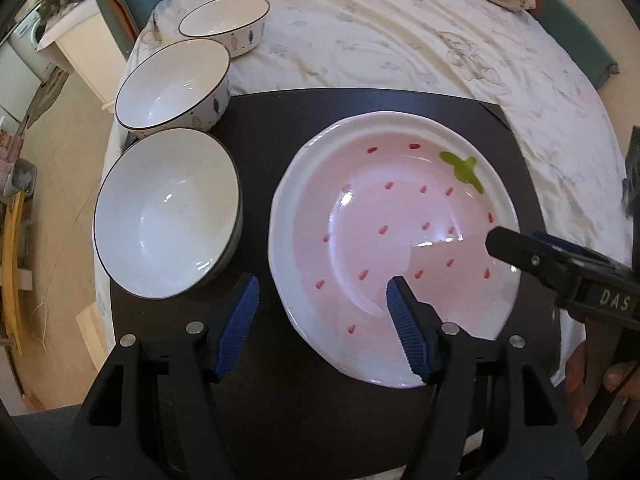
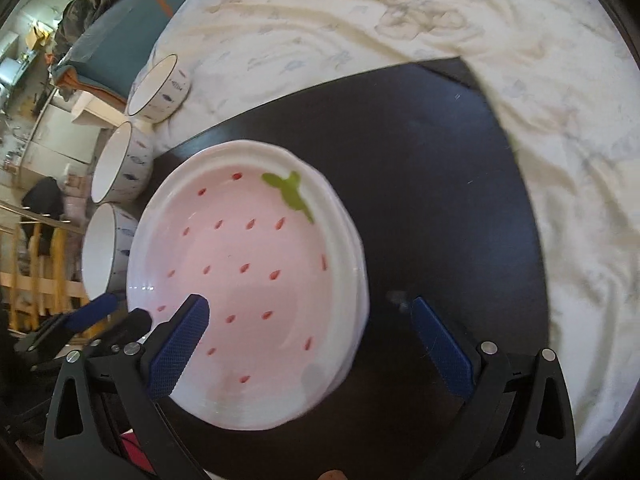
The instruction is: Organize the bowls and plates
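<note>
A pink strawberry-patterned plate (image 1: pixel 400 240) tops a small stack on a black board (image 1: pixel 360 100). My left gripper (image 1: pixel 322 281) is open, its blue pads straddling the plate's left rim without touching it. My right gripper (image 2: pixel 309 304) is open too. One of its fingers hangs over the plate (image 2: pixel 260 260) and the other over the bare board (image 2: pixel 440 200), with the right rim between them. Its fingers (image 1: pixel 508 246) reach in from the right in the left wrist view. Three white bowls with dark rims stand in a row on the left: near (image 1: pixel 168 212), middle (image 1: pixel 172 84), far (image 1: pixel 224 16).
The board lies on a bed with a rumpled white quilt (image 1: pixel 400 40). The far bowl stands on the quilt, off the board. A white cabinet (image 1: pixel 80 52) and the floor lie beyond the bed's left edge. A person's hand (image 1: pixel 588 380) holds the right gripper.
</note>
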Demonstrator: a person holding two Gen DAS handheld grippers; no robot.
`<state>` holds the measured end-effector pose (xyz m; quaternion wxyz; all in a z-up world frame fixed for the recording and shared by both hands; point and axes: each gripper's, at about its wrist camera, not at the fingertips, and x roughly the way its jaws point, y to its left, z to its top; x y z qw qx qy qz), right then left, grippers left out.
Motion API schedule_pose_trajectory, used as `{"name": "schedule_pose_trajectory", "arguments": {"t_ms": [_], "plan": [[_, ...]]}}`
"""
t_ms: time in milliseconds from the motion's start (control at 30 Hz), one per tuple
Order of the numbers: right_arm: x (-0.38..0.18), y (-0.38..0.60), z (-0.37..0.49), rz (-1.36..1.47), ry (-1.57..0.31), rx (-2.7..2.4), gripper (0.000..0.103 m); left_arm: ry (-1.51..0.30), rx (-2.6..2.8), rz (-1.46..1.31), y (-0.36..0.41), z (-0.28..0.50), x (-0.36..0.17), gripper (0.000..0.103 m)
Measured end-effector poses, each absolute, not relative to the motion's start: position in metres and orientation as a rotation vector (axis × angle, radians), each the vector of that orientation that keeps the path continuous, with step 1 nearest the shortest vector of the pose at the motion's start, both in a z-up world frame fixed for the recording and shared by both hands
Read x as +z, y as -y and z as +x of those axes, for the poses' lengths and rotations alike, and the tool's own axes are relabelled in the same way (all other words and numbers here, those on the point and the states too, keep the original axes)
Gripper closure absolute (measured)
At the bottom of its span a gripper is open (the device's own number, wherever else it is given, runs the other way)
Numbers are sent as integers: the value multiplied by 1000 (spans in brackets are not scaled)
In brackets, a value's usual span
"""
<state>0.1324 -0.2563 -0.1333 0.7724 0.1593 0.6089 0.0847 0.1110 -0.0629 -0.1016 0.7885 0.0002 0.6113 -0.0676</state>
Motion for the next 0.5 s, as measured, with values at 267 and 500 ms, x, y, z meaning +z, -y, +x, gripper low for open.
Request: {"name": "schedule_pose_trajectory", "arguments": {"t_ms": [267,500], "plan": [[-115,270,128,442,-1301,199,0,-1267,-193,-100,49,107,-58,40],[-71,258,119,456,-1216,201,0,-1238,-159,-85,26,124,-31,40]]}}
